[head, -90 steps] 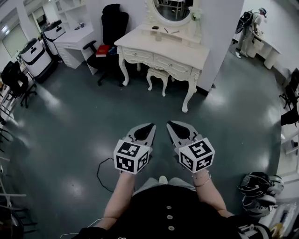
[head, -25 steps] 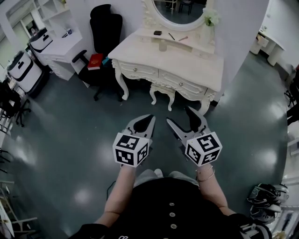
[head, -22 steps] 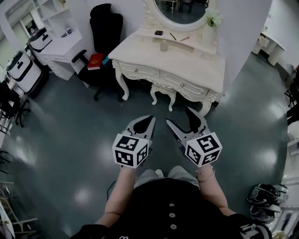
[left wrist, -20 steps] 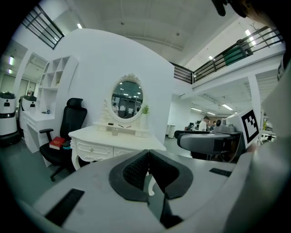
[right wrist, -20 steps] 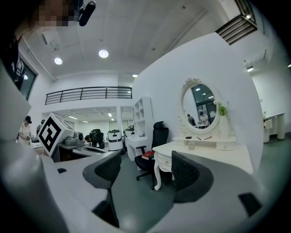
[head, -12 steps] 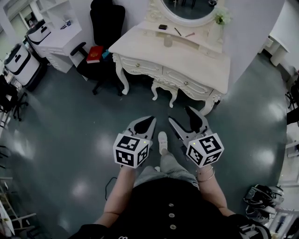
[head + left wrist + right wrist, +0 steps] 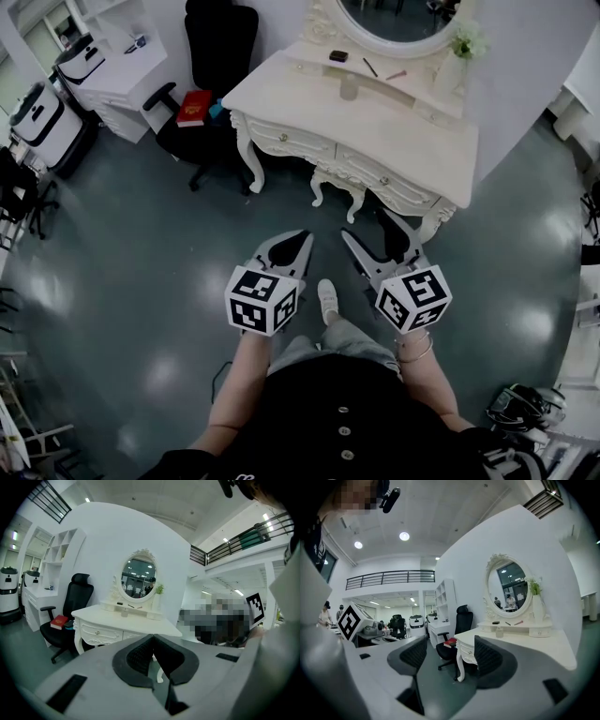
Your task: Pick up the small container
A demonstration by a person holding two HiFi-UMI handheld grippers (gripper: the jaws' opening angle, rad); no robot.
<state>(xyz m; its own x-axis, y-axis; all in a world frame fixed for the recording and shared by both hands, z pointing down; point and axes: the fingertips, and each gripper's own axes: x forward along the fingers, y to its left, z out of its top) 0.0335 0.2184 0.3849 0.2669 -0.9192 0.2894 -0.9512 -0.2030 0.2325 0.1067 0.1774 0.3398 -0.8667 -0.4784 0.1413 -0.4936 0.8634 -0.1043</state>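
We see a glossy dark grey-green floor (image 7: 141, 281) with soft light patches, open from our feet to the furniture. A cream dressing table (image 7: 394, 131) has a smooth top, a wavy front edge, carved drawer fronts with knobs and curved legs. An oval mirror (image 7: 403, 19) in a carved frame stands behind it. A black office chair (image 7: 220, 42) sits just beside the table's left end, and a plain white desk (image 7: 117, 80) stands farther left. A carved stool (image 7: 336, 186) is tucked under the table, mostly hidden.

Left gripper (image 7: 302, 236) is held over the floor, short of the table; its ribbed black pads (image 7: 140, 656) meet at the tips with nothing between them. Right gripper (image 7: 367, 227) hangs beside it with its fingers spread wide and only floor and chair showing between them.

A red book (image 7: 195, 107) lies flat on the chair seat. A pale vase with green sprigs (image 7: 457, 58) stands at the mirror's right.

The small container (image 7: 349, 87) stands upright at the back of the table top with its long axis vertical, just in front of the low shelf under the mirror. It is pale and roughly cylindrical; we can't tell the material. The table top is bare to its front and both sides, and the shelf closes off the back. It is well apart from both grippers.
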